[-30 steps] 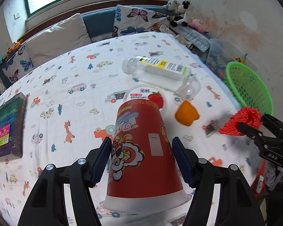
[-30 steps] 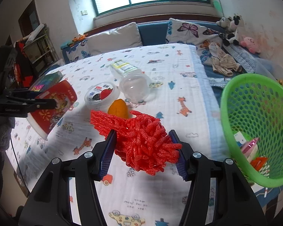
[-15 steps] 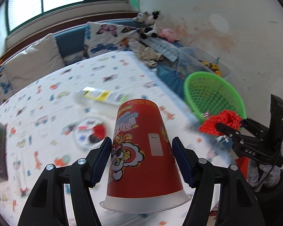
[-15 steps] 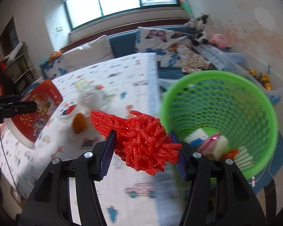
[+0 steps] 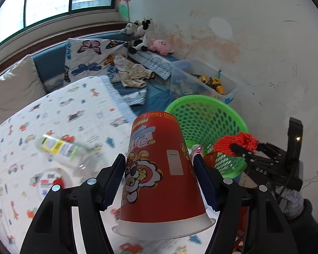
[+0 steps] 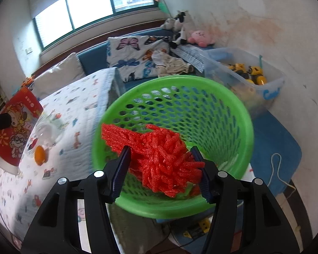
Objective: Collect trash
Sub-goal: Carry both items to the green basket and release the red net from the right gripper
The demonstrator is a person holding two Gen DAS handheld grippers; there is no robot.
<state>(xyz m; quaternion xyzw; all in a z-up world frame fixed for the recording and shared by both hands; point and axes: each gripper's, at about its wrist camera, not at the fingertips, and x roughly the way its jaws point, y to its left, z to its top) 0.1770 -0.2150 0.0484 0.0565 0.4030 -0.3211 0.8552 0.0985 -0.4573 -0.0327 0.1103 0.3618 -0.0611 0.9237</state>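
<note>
Left wrist view: the left gripper (image 5: 159,174) pinches the red paper cup (image 5: 159,180); the green basket (image 5: 220,108) sits at 1 o'clock. The wide cup could bump the rim and slip.

Right wrist view: the right gripper (image 6: 161,169) squeezes the red foam net (image 6: 156,154) over the basket, and it might cling.

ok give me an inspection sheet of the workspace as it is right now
surface: bed under a cartoon-print sheet.
job's things: green basket beside the bed, some wrappers inside; red paper cup in the left gripper; red foam net in the right gripper, over the basket.
clutter: clear plastic bottle, lidded cup and orange piece on the sheet.
grippers: both fingers shut on their loads.
cables: white cord on the blue mat.
surroundings: butterfly pillows, plush toys, clear toy bin, window.
</note>
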